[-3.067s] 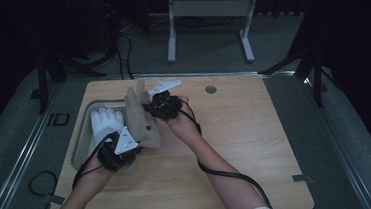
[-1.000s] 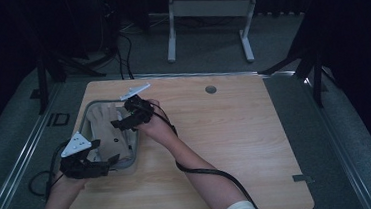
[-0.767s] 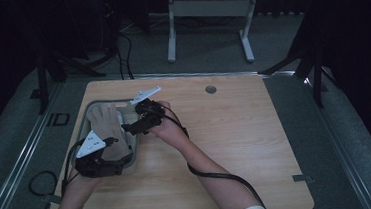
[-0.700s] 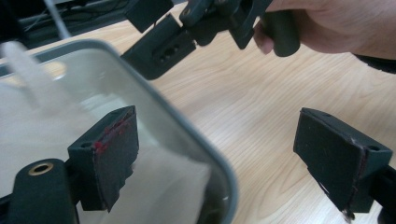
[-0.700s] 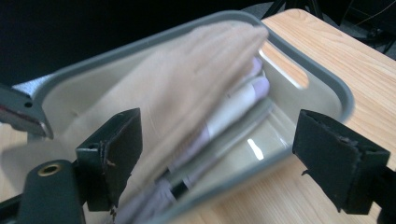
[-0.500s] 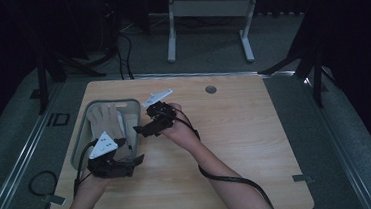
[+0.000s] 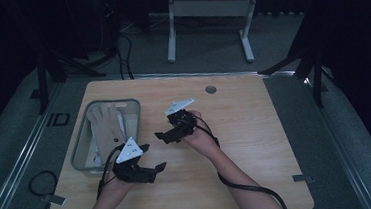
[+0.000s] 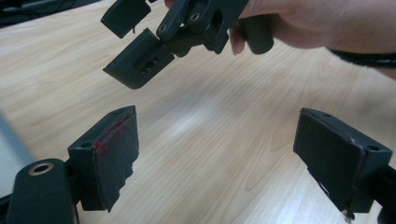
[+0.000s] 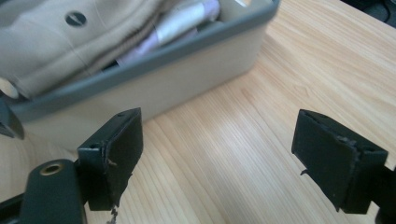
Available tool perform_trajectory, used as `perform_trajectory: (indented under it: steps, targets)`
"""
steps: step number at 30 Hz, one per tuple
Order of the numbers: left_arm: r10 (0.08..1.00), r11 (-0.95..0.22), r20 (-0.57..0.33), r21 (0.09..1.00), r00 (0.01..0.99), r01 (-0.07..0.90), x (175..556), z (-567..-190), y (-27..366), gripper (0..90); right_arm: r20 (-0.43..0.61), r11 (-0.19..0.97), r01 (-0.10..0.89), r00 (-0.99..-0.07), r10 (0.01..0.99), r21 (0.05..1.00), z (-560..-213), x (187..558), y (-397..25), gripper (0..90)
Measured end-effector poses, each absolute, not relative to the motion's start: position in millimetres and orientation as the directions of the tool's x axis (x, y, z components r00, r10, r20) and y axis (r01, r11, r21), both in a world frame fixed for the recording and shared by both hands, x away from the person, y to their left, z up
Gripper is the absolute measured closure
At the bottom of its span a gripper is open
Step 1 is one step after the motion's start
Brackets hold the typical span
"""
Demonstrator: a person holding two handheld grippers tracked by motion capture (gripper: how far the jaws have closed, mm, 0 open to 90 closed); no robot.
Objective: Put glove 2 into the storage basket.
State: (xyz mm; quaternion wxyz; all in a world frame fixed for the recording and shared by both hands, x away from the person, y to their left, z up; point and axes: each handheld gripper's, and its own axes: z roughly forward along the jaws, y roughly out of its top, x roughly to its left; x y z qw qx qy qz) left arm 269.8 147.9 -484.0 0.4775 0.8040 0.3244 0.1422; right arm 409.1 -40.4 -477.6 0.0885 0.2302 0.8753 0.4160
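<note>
We start nearest to us, at the left tongs (image 7: 154,168): they now hang over bare wood at the near left of the surface (image 7: 255,129), spread wide and holding nothing. Half a second ago they were closer to the near corner of the grey bin (image 7: 79,152); a second ago they were right over it with the glove. In the left gripper view the two black pads stand well apart with only wood grain between them.

A little farther in, the right tongs (image 7: 162,135) have also drawn back from the bin toward the middle of the surface. They too are spread and empty, and their own view looks across open wood at the bin's near wall.

Farther still, the tan glove (image 7: 106,127) lies inside the bin, fingers pointing to the far end, on top of pale things we cannot make out clearly. About three seconds ago both tongs held it up over the surface beside the bin.

So the change is a release and a retreat. We judge the glove stowed, and this placing step finished.
</note>
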Motion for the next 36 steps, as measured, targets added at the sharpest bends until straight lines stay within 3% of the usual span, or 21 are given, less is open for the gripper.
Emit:
perform_trajectory:
  steps: [27, 36]
  targets:
    - [0.574, -0.376, -0.124, 0.838, 0.81, 0.395, 275.9, -533.5, 99.2, 14.5, 0.081, 0.509, 0.39, -0.846, 0.527, 0.767, -540.1, 385.0, -119.9, 16.2]
    - [0.548, -0.399, -0.132, 0.827, 0.826, 0.397, 275.0, -544.1, 87.5, 14.5, 0.066, 0.503, 0.37, -0.85, 0.523, 0.781, -549.4, 372.3, -139.4, 15.9]
